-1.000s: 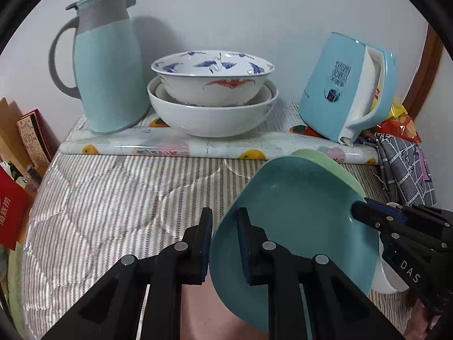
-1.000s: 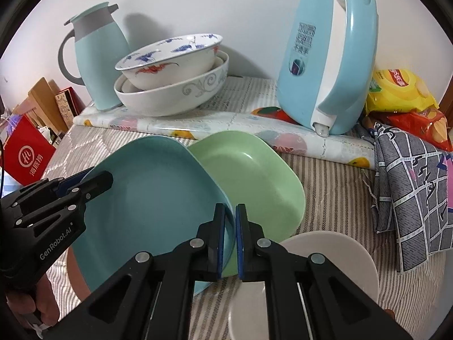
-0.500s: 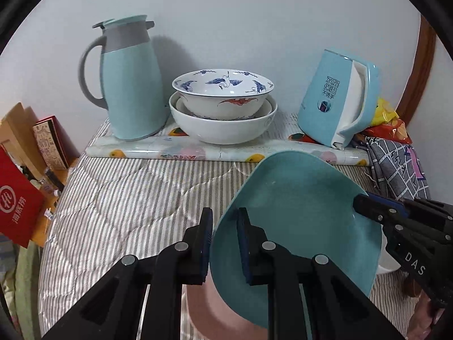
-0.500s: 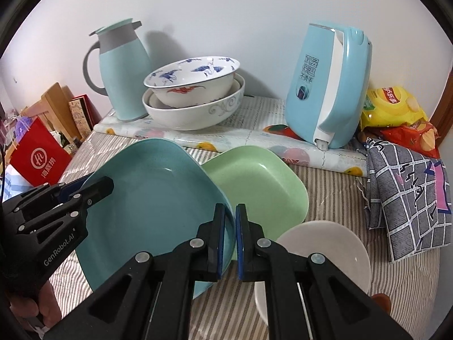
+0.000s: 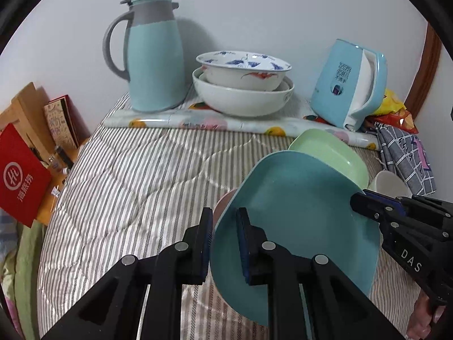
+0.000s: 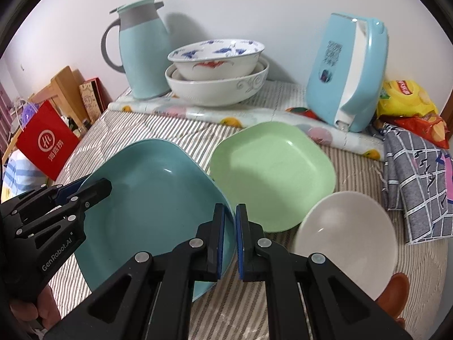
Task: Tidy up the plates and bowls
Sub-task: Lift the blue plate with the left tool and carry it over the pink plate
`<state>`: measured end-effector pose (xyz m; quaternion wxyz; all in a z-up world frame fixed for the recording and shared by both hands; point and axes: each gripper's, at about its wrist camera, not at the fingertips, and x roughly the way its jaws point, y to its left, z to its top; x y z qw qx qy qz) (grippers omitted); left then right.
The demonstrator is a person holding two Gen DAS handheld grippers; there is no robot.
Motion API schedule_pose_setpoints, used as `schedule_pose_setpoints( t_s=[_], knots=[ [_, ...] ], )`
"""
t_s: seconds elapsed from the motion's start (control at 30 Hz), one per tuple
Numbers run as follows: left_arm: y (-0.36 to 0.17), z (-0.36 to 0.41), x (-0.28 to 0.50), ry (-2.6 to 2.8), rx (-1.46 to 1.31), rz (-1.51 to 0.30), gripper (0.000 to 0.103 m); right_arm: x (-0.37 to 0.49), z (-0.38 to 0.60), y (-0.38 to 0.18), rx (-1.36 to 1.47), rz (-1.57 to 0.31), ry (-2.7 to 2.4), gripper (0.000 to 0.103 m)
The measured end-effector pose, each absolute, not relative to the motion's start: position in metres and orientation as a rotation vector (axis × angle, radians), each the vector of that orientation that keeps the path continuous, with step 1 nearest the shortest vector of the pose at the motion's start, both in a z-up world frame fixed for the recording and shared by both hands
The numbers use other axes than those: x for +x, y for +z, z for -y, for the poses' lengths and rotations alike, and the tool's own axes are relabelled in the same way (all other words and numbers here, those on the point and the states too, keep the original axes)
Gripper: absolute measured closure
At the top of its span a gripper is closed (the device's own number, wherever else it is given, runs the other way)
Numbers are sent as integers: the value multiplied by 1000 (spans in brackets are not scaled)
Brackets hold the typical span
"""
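Note:
Both grippers hold one teal square plate (image 5: 300,221) (image 6: 153,198) above the striped cloth. My left gripper (image 5: 224,242) is shut on its left rim, and my right gripper (image 6: 230,236) is shut on its right rim. A pink plate (image 5: 223,201) peeks out beneath the teal one. Behind it lies a light green square plate (image 6: 271,175) (image 5: 331,153), flat on the cloth. A plain white bowl (image 6: 348,240) (image 5: 388,182) sits to the right of the green plate. At the back, a crane-patterned bowl (image 5: 245,69) is nested in a bigger white bowl (image 5: 243,99).
A teal thermos jug (image 5: 153,53) and a blue kettle (image 5: 351,82) flank the stacked bowls on a rolled fruit-print sheet (image 5: 226,123). A checked cloth (image 6: 419,181) and snack bags (image 6: 407,102) lie right. A red bag (image 5: 19,175) and boxes stand left.
Both grippers and the teal plate have drawn back from the wall toward the near side. The green plate, once mostly covered, now lies exposed, and the white bowl shows in full.

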<state>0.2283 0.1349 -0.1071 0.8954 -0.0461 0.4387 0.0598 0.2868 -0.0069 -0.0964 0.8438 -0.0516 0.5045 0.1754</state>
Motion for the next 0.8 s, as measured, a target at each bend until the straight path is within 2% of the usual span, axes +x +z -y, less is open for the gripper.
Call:
schedule_pose_setpoints(
  t_s=[0.8],
  knots=[
    [-141, -151, 235, 115, -153, -997, 86, 308, -15, -131, -165, -1151, 359, 91]
  ],
)
